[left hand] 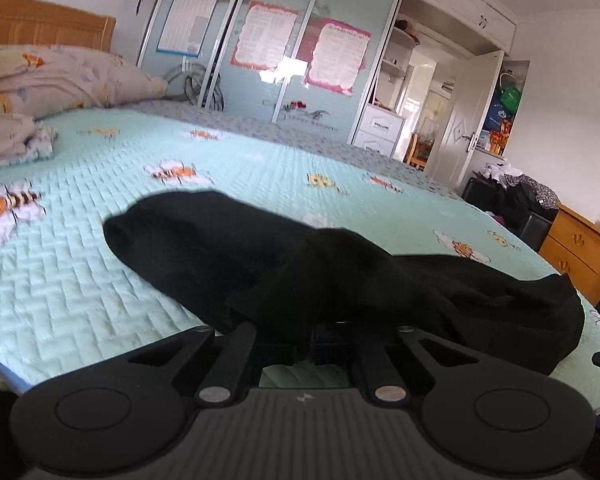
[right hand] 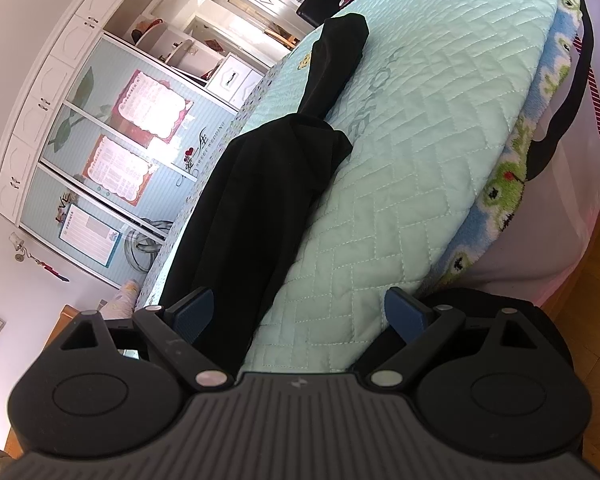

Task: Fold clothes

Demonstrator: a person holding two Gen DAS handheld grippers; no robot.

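A black garment (left hand: 260,256) lies crumpled across the mint quilted bedspread (left hand: 80,300). My left gripper (left hand: 311,346) is at its near edge with the jaws drawn together on a fold of the cloth, which drapes over the fingertips and hides them. In the tilted right wrist view the same black garment (right hand: 260,200) runs as a long strip from the far end of the bed to the left finger (right hand: 192,314). My right gripper (right hand: 300,314) is open, its blue pads wide apart over the bedspread (right hand: 400,200). The garment's edge reaches in beside the left pad.
A pile of patterned bedding (left hand: 40,92) lies near the wooden headboard (left hand: 40,20). Beyond the bed stands a wardrobe with sliding doors (left hand: 280,60). A wooden dresser (left hand: 580,248) is at the right. A frog-print blanket (right hand: 512,168) hangs off the bed edge.
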